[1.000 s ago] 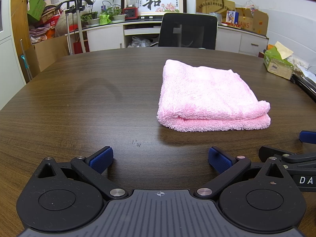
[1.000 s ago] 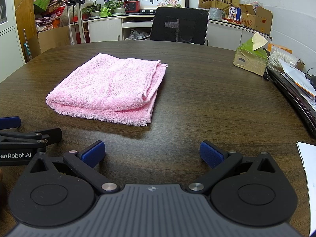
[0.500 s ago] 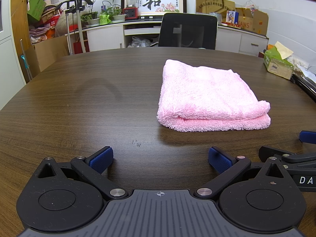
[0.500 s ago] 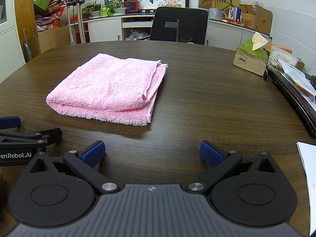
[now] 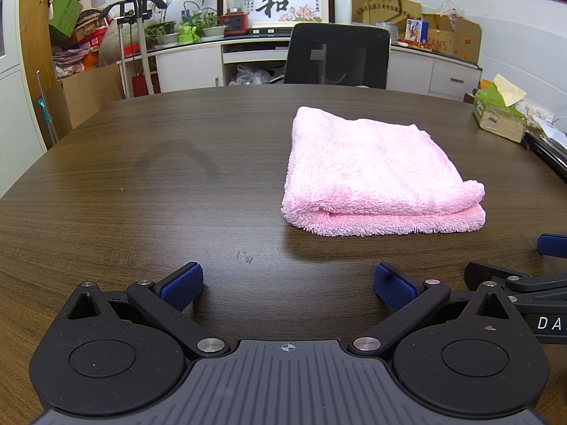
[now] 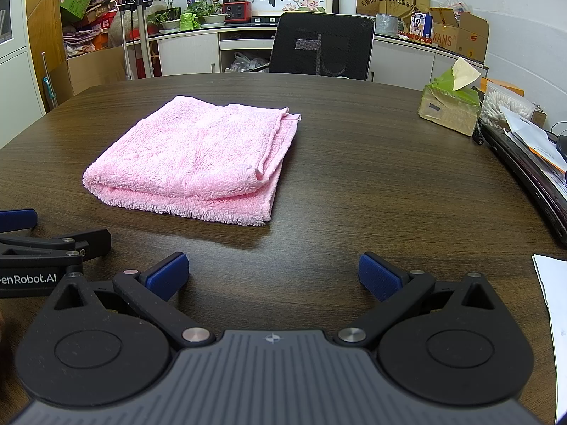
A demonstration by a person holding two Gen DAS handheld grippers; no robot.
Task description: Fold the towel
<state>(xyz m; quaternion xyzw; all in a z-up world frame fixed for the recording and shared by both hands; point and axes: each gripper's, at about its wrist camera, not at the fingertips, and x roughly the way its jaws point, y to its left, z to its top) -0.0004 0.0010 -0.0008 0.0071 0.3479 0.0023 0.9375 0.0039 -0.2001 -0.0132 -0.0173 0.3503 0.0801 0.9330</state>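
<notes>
Desk [image 5: 177, 184]: your folded pink towel [image 5: 372, 173] lies ahead, untouched.
Left tongs [image 5: 287, 285]: released, towel ahead-right.
Right tongs [image 6: 273, 276]: released, towel ahead-left.

Left gripper [image 5: 287, 285] and right gripper [image 6: 273, 276] sit low, side by side near the table's [image 5: 141, 184] front edge, jaws spread wide, holding nothing.
</notes>
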